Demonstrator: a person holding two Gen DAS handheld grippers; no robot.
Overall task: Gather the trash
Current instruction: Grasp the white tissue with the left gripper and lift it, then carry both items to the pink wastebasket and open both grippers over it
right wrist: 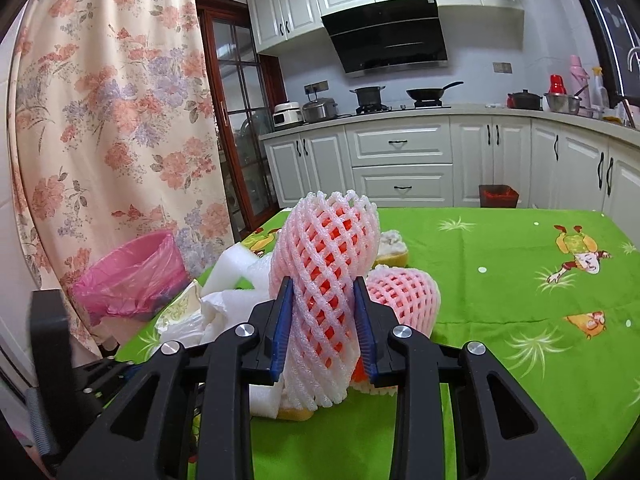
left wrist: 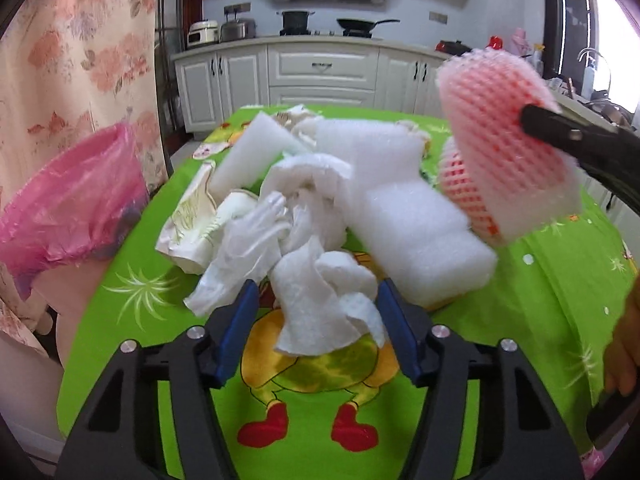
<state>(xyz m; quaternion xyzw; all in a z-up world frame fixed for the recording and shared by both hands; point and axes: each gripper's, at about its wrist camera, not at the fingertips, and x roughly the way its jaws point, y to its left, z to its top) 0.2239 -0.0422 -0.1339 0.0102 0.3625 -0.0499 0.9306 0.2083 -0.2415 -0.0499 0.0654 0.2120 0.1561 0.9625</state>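
Note:
A pile of trash lies on the green tablecloth (left wrist: 540,300): white foam blocks (left wrist: 412,216), crumpled paper towels (left wrist: 320,300), a clear plastic glove (left wrist: 244,248) and a torn paper wrapper (left wrist: 192,216). My left gripper (left wrist: 316,312) is open, its blue pads either side of a paper towel. My right gripper (right wrist: 322,324) is shut on a pink foam fruit net (right wrist: 324,264), held above the table; it also shows in the left wrist view (left wrist: 504,140). A second pink net (right wrist: 404,296) lies on the table behind it.
A bin lined with a pink bag (left wrist: 68,208) stands off the table's left edge, also in the right wrist view (right wrist: 132,276). A floral curtain (right wrist: 112,120) hangs behind it. Kitchen cabinets (right wrist: 400,160) and a small red-lined bin (right wrist: 498,196) lie beyond the table.

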